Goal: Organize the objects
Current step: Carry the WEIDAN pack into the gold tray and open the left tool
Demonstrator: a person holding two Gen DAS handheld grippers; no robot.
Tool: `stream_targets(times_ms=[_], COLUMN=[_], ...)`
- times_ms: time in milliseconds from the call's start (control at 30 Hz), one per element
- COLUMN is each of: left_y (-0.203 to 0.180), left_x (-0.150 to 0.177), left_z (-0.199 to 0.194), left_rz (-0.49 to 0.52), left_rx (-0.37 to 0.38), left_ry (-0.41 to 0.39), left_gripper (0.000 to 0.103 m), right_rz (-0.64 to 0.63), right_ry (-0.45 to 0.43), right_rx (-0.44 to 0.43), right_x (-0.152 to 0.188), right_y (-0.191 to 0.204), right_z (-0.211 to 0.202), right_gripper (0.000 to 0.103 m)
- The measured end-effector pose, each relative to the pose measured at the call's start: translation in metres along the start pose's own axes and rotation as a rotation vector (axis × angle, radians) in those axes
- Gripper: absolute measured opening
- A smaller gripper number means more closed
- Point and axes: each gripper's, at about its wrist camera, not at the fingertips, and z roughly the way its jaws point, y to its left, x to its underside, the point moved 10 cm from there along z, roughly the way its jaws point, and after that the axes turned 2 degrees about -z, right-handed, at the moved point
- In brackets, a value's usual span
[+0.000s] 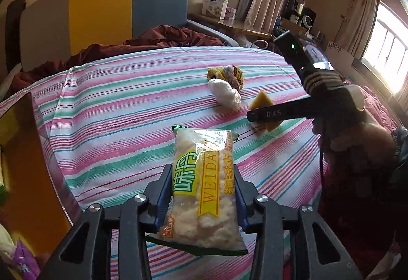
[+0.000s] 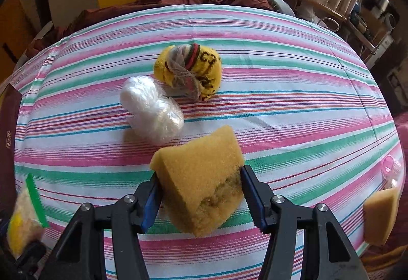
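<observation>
My left tongs (image 1: 201, 193) pinch the snack packet (image 1: 201, 188) above the striped bed (image 2: 306, 81); my right tongs (image 2: 201, 193) pinch the sponge (image 2: 201, 178). Farther off, the sock ball (image 2: 190, 70) and white bag (image 2: 150, 109) lie unsorted, so I judge much remains.

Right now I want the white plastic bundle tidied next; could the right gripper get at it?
Probably not yet: the right gripper is shut on a sponge. The white bundle lies unobstructed just ahead.
</observation>
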Motion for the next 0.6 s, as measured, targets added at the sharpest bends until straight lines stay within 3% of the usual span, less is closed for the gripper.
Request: stream_targets(times_ms=[267, 333, 433, 600], left_y=[0.04, 0.054, 0.073, 0.109], left_x=[-0.007, -0.008, -0.008, -0.005], left_z=[-0.041, -0.052, -0.064, -0.083], left_rz=[-0.109, -0.142, -0.181, -0.262], left_rx=[-0.031, -0.046, -0.068, -0.11], left_ry=[-0.057, -0.07, -0.086, -0.104], left_gripper=[0.042, 0.042, 0.042, 0.042], right_rz=[0.005, 0.012, 0.035, 0.032], right_ry=[0.026, 0.022, 0.021, 0.019], right_rx=[0.036, 0.047, 0.051, 0.06], right_x=[0.01, 0.011, 0.012, 0.012], right_y=[-0.003, -0.005, -0.008, -0.008], right_z=[0.001, -0.001, -0.003, -0.005], right_gripper=[0.058, 0.049, 0.043, 0.041])
